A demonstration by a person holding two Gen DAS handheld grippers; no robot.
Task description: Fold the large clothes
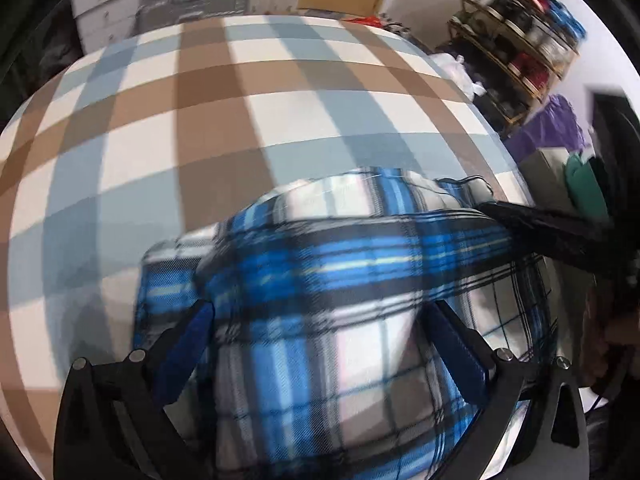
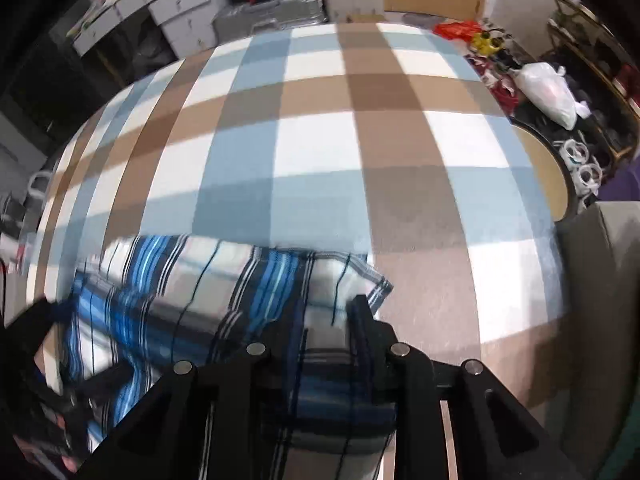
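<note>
Here, in the left wrist view, the left gripper (image 1: 320, 320) has its two blue-padded fingers (image 1: 188, 344) spread wide, one on each side of a bunched hump of the shirt (image 1: 320, 280), a blue, white and black plaid garment; the cloth fills the gap between the fingers and rises over them, but I cannot tell whether the pads press on it. Ahead of the fingers the shirt lies in a folded heap on the bedspread (image 1: 200, 120), a wide check of brown, pale blue and white that runs on far past the tips. To the right of that gripper, the black fingers of the right gripper (image 1: 532, 220) reach in and meet the shirt's right edge. Farther right, off the bed, stands a shelf (image 1: 516, 52) of blurred things. In the right wrist view, the shirt stretches off to the left of the right gripper, striped blue and white, with a corner poking out just ahead of the right finger. The right gripper's jaws are drawn close and pinch a fold of the shirt between them, the cloth running up through the narrow gap
</note>
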